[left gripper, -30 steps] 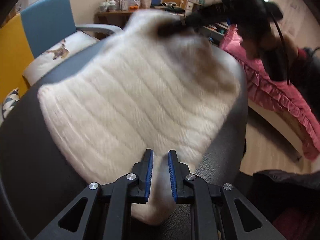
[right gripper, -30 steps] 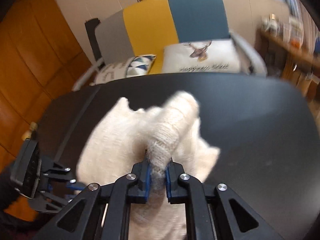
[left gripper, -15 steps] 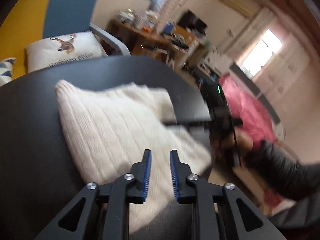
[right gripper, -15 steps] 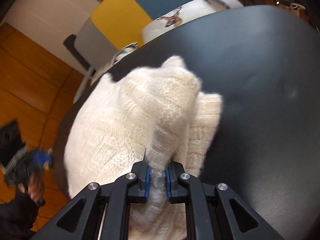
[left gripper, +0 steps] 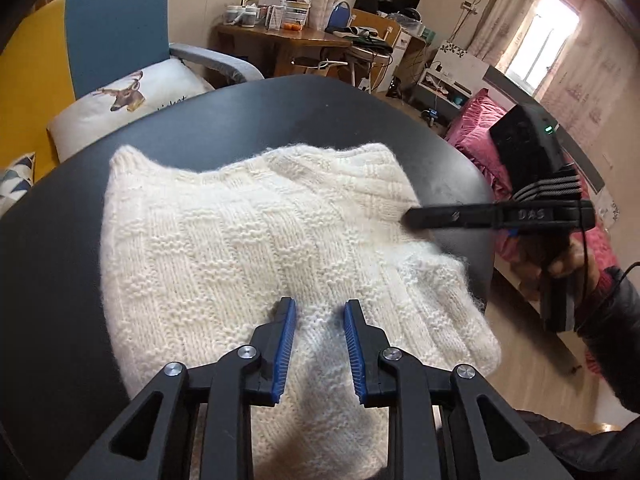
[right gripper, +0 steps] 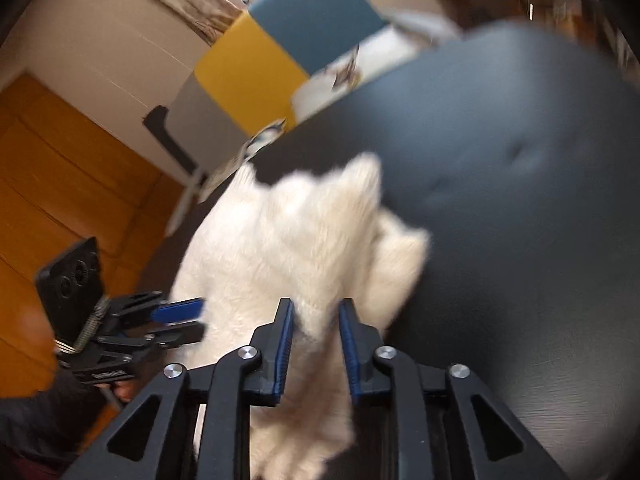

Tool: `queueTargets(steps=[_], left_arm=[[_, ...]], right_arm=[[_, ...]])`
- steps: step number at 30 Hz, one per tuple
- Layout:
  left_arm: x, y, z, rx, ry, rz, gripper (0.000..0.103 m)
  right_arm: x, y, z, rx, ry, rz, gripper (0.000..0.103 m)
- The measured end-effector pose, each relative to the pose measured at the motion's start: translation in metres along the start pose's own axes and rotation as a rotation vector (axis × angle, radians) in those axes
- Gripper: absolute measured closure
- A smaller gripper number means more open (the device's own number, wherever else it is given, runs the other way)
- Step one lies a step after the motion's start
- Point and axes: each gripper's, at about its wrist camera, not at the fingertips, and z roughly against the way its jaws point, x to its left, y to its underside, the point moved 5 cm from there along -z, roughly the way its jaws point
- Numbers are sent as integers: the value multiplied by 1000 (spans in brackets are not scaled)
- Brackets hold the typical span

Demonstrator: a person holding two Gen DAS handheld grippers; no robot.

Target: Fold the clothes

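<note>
Across the centre of the left wrist view, a white knitted sweater (left gripper: 256, 240) lies folded on a round black table (left gripper: 60, 248), its ribbed pattern sharp and its lower edge running under the camera. At lower centre the left gripper (left gripper: 319, 312) hovers above the knit with its jaws apart; the blue-lined fingers (left gripper: 285, 344) hold nothing between them. At right of the same frame the right gripper (left gripper: 412, 216) shows side-on, its black tip at the sweater's right edge, the handle grasped by a hand (left gripper: 568, 260) emerging from a dark sleeve (left gripper: 616, 320). Whether that tip touches the knit cannot be told from this view. Beyond the table, upper left, stands a yellow and blue chair (left gripper: 112, 40) with a deer-print cushion (left gripper: 128, 96); a cluttered wooden desk (left gripper: 280, 38) occupies upper centre.

Lower centre of the right wrist view, which is motion-blurred, the right gripper (right gripper: 316, 312) has its jaws apart, with the sweater (right gripper: 288, 248) lying under and between them, unclamped. At lower left the left gripper (right gripper: 188, 320) appears beside the sweater's edge. The table (right gripper: 520, 200) fills the right half of the frame.
</note>
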Motion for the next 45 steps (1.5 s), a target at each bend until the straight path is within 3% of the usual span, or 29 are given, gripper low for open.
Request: queueTargets(steps=[3, 5, 7, 11, 15, 20, 26, 29, 34, 40, 43, 45], left_arm=[[-5, 0, -1, 10, -22, -36, 79], [-10, 1, -3, 16, -39, -59, 78], [-14, 3, -3, 17, -51, -73, 77], [-15, 7, -6, 15, -70, -76, 75], [-19, 3, 8, -17, -34, -49, 75], [-47, 4, 20, -27, 17, -96, 75], [-75, 29, -6, 37, 74, -110, 75], [-80, 37, -13, 50, 120, -74, 75], [-69, 31, 12, 7, 188, -10, 75], [-56, -3, 3, 14, 100, -67, 75], [-60, -11, -13, 53, 48, -131, 75], [-70, -7, -31, 103, 14, -197, 75]], right_arm=[[21, -19, 11, -44, 9, 74, 79], [37, -30, -1, -15, 5, 133, 79], [47, -36, -22, 45, 12, 181, 80], [-2, -23, -69, 202, 161, 93, 83], [-9, -22, -49, 119, 95, 5, 84], [25, -2, -7, 49, -10, 73, 80], [48, 56, 11, 165, -222, 56, 80], [54, 79, 11, 200, -239, 99, 79], [55, 93, 11, 209, -260, 111, 78], [52, 94, 3, 210, -251, 118, 75], [53, 107, -4, 253, -208, 168, 92], [52, 118, -10, 293, -157, 200, 95]])
